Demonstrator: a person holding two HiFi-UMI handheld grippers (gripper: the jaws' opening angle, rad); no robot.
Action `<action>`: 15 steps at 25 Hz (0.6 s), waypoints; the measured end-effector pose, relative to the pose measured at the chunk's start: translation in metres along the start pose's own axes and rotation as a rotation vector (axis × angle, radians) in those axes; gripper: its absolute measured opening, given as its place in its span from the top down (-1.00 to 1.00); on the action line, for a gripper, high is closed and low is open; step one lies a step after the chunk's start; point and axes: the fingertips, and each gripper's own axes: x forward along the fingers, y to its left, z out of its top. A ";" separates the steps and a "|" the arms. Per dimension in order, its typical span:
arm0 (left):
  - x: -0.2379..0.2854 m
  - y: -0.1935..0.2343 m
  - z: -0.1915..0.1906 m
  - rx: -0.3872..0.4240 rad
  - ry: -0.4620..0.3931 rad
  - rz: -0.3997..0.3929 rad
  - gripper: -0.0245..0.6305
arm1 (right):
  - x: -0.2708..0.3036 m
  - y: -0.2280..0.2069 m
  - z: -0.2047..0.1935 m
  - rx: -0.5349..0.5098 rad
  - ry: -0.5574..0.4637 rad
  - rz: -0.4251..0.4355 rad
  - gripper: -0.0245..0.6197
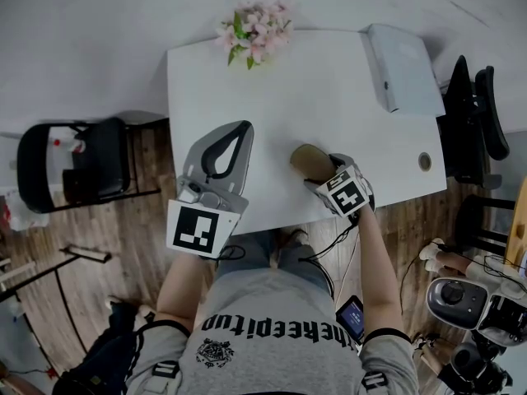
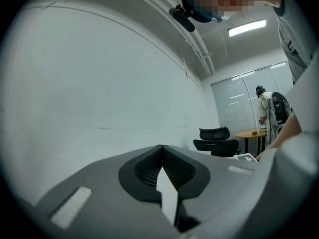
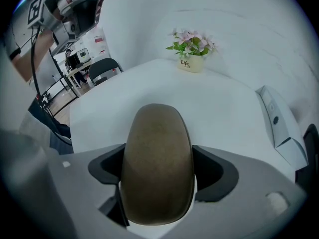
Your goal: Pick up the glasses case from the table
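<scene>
My right hand-held gripper pointed steeply down at the near edge of the white surface, with the brown glasses case set lengthwise between its jaws. In the right gripper view the case filled the whole gap. The dark pads lay against its left and right sides, so I read this as a grip on the case at its wide middle. The rounded far end of the case stuck out past the jaw tips toward the middle of the surface. I could not tell whether its underside was touching the surface or was just clear of it.

My left hand-held gripper sat well to the left of the case, over the near left part of the surface. Its jaws were closed tip to tip with nothing between them, and it pointed level toward the far wall.

A pot of pink flowers stood at the far edge, and a pale flat box lay at the far right corner, both well away from the case.
</scene>
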 end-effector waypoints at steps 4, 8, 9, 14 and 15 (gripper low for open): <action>-0.001 -0.002 0.001 0.006 -0.004 0.003 0.86 | -0.003 0.001 0.005 0.067 -0.050 0.006 -0.29; -0.004 -0.005 0.003 0.007 -0.003 0.010 0.86 | -0.013 0.005 0.016 0.113 -0.128 0.012 -0.29; -0.004 -0.007 0.003 0.008 -0.005 0.012 0.86 | -0.016 0.006 0.019 0.120 -0.147 0.011 -0.29; -0.005 -0.019 0.009 0.020 -0.017 0.012 0.86 | -0.036 0.004 0.025 0.175 -0.250 -0.013 -0.29; -0.006 -0.023 0.010 0.023 -0.019 0.012 0.86 | -0.041 0.004 0.027 0.186 -0.272 -0.016 -0.29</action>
